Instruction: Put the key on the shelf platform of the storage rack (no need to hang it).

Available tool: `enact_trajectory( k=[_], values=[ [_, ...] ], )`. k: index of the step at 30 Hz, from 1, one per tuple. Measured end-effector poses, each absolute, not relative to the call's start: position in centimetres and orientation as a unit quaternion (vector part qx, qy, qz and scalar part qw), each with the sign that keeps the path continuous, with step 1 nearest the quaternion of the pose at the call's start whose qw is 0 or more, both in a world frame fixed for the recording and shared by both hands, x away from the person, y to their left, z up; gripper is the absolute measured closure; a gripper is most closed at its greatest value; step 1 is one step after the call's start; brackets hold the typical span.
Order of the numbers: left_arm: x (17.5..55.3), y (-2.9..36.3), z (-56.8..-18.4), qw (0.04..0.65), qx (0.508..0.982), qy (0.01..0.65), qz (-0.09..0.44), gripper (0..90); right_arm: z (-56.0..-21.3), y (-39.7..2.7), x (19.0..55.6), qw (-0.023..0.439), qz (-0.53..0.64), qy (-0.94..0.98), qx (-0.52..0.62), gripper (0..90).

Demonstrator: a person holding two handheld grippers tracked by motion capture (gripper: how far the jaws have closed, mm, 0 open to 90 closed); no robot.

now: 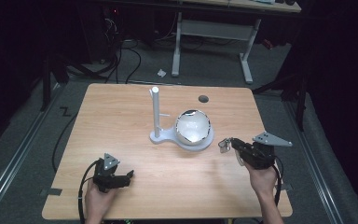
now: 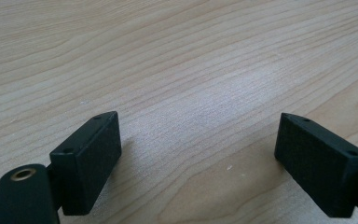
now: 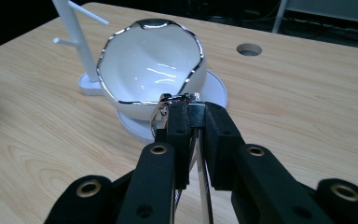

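A small metal clasp (image 3: 193, 109) was pinched between the closed jaws of the right gripper (image 3: 192, 122), just beside the white bowl (image 3: 151, 65) (on its stand). The left gripper (image 2: 196, 154) was held wide open, empty, over the table (image 2: 168, 56).

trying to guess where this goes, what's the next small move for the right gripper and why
Probably carry the small metal piece forward and up over the white bowl. The right gripper is shut on it just short of the bowl's near rim, while the left gripper rests open on the table.
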State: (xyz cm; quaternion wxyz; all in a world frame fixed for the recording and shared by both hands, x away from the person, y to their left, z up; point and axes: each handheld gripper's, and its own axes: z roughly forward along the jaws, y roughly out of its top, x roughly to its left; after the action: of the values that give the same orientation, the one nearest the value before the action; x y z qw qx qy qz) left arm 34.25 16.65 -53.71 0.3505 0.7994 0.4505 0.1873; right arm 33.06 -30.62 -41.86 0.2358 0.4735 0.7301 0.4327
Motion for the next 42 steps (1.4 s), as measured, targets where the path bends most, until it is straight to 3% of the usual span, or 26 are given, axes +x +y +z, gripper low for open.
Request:
enact_trajectory(
  k=[42],
  values=[
    [34.2, 16.6, -53.7, 0.351, 0.799, 0.451, 0.187, 15.0, -38.3, -24.9, 36.7, 0.208, 0.454, 0.765, 0.407, 81.8]
  ],
)
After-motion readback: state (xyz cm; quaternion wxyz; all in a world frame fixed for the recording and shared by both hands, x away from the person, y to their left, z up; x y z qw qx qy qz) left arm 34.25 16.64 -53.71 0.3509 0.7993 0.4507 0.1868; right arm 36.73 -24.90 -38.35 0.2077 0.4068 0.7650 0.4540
